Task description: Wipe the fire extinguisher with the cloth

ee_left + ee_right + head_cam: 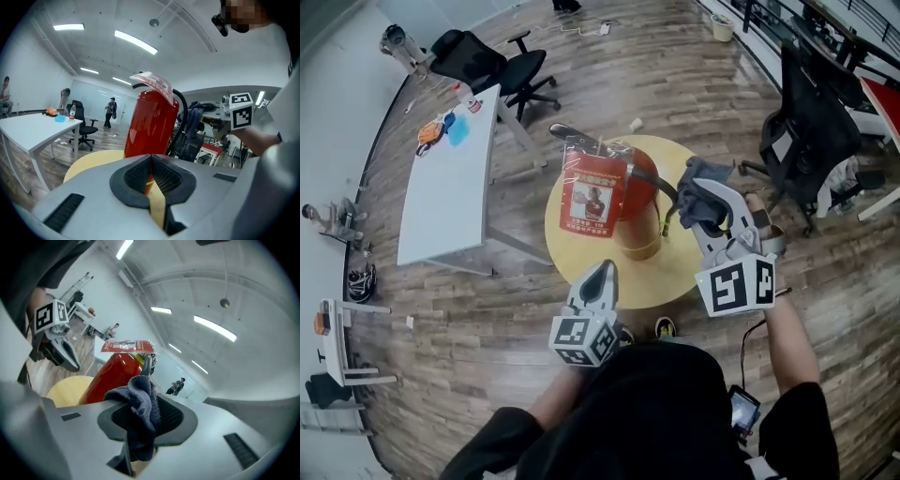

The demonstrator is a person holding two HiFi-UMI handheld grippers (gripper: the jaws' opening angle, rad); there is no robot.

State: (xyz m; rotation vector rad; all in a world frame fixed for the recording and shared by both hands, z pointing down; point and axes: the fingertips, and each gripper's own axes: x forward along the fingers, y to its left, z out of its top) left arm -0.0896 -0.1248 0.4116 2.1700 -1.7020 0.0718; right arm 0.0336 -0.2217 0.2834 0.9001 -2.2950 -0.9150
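Leftmost, a white table [441,202] and a black office chair [502,66] stand well apart from the round yellow worktop [572,253], with bare wood floor [516,309] between. The red fire extinguisher [623,187] stands mid-worktop with a plastic-wrapped tag [592,192] over it, and the left gripper [604,270], clenched on nothing, hovers at the near rim just short of it. Rightward, the right gripper [694,202] grasps the dark cloth [705,173] beside the extinguisher's hose [667,195], and another black chair [811,131] stands past the worktop's right edge.
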